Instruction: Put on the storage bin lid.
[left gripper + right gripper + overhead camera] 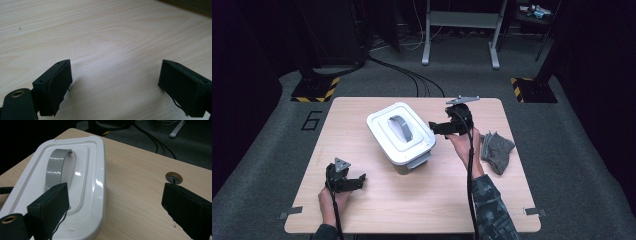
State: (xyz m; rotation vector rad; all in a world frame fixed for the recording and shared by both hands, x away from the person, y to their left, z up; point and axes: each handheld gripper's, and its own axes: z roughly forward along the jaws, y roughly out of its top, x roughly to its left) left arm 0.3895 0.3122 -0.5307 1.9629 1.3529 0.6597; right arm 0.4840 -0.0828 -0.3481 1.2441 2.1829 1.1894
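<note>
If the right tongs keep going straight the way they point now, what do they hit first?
Most likely the white lidded box: the right tongs are open and aimed at its near edge, one jaw already over the lid. How high they sit above it is unclear.

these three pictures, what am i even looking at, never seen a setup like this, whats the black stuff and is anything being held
A person sits at a wooden table and holds a handheld two-jaw tool in each hand. The high view looks down from above: the left tool rests near the table's front left, and the right tool is beside a white lidded box with a grey handle. A crumpled grey cloth lies at the right. The other two pictures come from small cameras riding on each tool, so the black blocks at the bottom are that tool's own jaws. The left tool's jaws stand apart over bare wood. The right tool's jaws also stand wide apart, next to the box lid. Neither tool holds anything.
</note>
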